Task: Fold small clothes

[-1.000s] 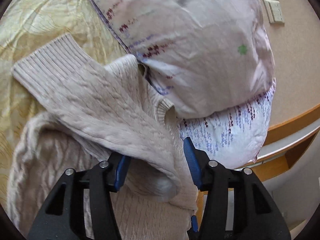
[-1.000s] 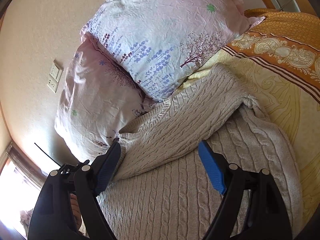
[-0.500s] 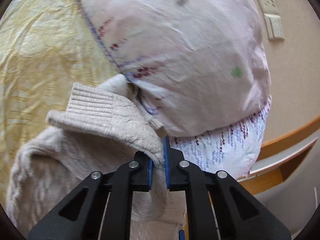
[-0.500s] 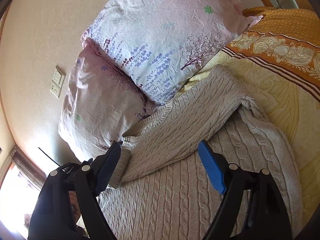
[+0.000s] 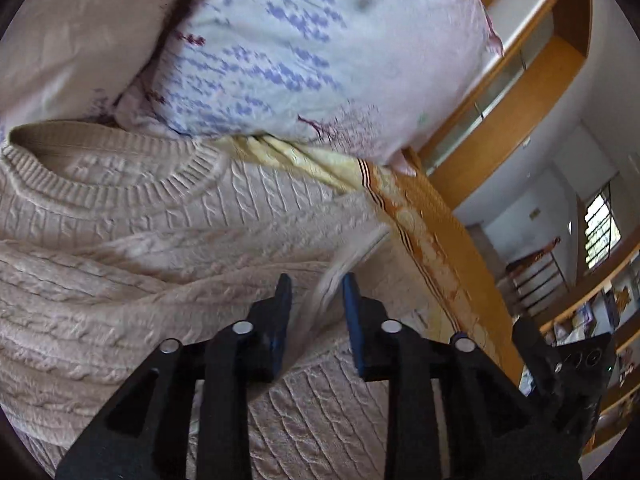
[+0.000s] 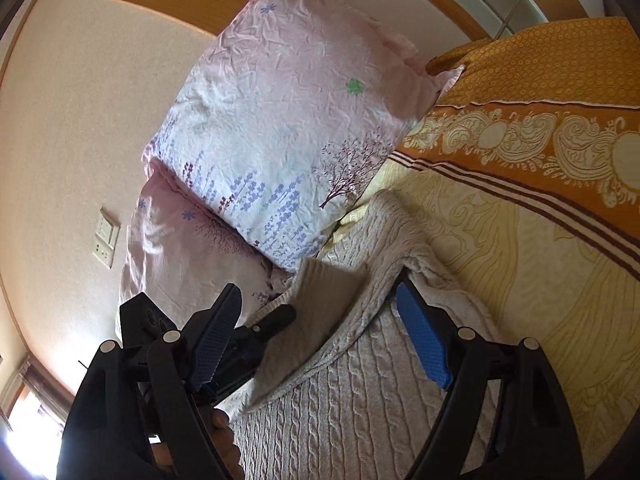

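Sleeve fold in hand: my left fingers (image 5: 316, 300) just reopening, sleeve cuff (image 5: 340, 268) loose between; right fingers (image 6: 320, 332) wide, empty. Next: clear cuff, flatten sweater (image 6: 360, 400).

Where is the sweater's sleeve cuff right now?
In the left wrist view the cuff hangs blurred between the left gripper's parted fingers, over the sweater, below the flowered pillow.
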`<state>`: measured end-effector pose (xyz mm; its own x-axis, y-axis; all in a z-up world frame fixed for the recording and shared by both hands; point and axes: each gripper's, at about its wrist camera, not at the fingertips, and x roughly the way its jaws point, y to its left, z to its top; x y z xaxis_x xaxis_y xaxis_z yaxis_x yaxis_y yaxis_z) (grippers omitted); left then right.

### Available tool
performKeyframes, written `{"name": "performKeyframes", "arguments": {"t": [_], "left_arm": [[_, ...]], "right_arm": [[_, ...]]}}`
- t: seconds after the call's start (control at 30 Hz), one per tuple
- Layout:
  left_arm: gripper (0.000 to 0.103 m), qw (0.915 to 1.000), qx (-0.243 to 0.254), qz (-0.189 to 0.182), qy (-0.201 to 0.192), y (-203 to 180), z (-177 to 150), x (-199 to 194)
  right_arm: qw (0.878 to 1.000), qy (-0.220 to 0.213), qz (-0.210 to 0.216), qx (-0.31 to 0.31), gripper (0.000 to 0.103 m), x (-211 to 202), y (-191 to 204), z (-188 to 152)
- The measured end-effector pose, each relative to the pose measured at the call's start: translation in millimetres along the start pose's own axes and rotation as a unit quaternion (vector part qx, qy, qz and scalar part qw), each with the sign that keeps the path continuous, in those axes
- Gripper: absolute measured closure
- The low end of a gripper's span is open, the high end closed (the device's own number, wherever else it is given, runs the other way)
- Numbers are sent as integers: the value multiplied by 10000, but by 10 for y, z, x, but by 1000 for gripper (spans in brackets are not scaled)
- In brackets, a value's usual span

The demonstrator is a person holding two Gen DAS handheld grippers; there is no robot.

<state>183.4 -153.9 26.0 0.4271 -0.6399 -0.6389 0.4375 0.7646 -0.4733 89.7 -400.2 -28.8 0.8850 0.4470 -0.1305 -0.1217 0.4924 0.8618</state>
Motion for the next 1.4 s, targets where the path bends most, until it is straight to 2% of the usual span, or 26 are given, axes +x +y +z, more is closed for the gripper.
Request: {"name": "performKeyframes", "arguments": {"t": [0.03, 0.2, 0.3, 0.33, 0.37, 0.47, 0.57, 0.67, 0.73, 0.83, 0.9, 0.93, 1.0, 1.03, 1.1, 1.2, 1.27, 1.33, 1.37, 1.4], "left_arm": [[58, 9999, 68, -16, 77, -24, -23, 29], [47, 9999, 4, 38, -116, 13, -49, -198], [43, 9994, 73, 259, -238, 116, -82, -545], [40, 9985, 179, 447, -270, 138, -86, -664], [39, 9964, 330, 706, -324, 191, -145, -821], [29, 9843, 656, 1577, -442, 401, -274, -1216], [27, 9737, 505, 2182, -419, 764, -409, -1561], [27, 9671, 155, 2488, -504, 1096, -486, -1816], [27, 9635, -82, 2615, -574, 1286, -499, -1931], [27, 9606, -368, 2687, -603, 1492, -478, -1975], [27, 9559, -486, 2854, -493, 1598, -464, -1910], [27, 9528, -560, 2951, -430, 1654, -462, -1873], [27, 9513, -750, 2976, -297, 1769, -476, -1797], [27, 9510, -860, 2960, -236, 1821, -492, -1767], [27, 9514, -984, 2911, -198, 1881, -522, -1743], [27, 9516, -974, 2906, -232, 1890, -539, -1742], [27, 9511, -1058, 2892, -261, 1908, -544, -1741], [27, 9482, -1150, 2944, -308, 1931, -555, -1741], [27, 9470, -1151, 2979, -351, 1923, -557, -1734], [27, 9456, -1140, 3024, -377, 1914, -560, -1730]], "right_arm": [[10000, 12, -4, 44, 22, 8, -16, 8], [9999, 118, -25, -92, 22, 52, 20, 0], [9991, 360, -95, -195, 35, 109, 40, 8], [9974, 544, -231, -408, 44, 143, 93, 29], [9946, 713, -365, -656, 47, 171, 154, 63], [9792, 1333, -715, -1351, 48, 338, 327, 244], [9619, 1787, -1075, -1768, 48, 546, 371, 389], [9455, 2192, -1208, -2084, 50, 772, 410, 426], [9340, 2313, -1349, -2366, 51, 873, 467, 402], [9173, 2430, -1625, -2704, 51, 1039, 480, 354], [9117, 2630, -1700, -2661, 52, 1114, 402, 313], [9095, 2728, -1721, -2624, 55, 1137, 364, 289], [9023, 2937, -1731, -2639, 71, 1171, 303, 216], [9005, 2992, -1676, -2672, 86, 1162, 301, 189], [8968, 2987, -1639, -2821, 94, 1110, 382, 175], [8977, 2727, -1465, -3134, 95, 1002, 657, 271], [9001, 2335, -1281, -3448, 95, 924, 914, 367], [8958, 1814, -1182, -3880, 99, 878, 1144, 428], [8923, 1596, -1256, -4033, 102, 890, 1194, 442], [8894, 1566, -1398, -4062, 102, 966, 1172, 453]]}}
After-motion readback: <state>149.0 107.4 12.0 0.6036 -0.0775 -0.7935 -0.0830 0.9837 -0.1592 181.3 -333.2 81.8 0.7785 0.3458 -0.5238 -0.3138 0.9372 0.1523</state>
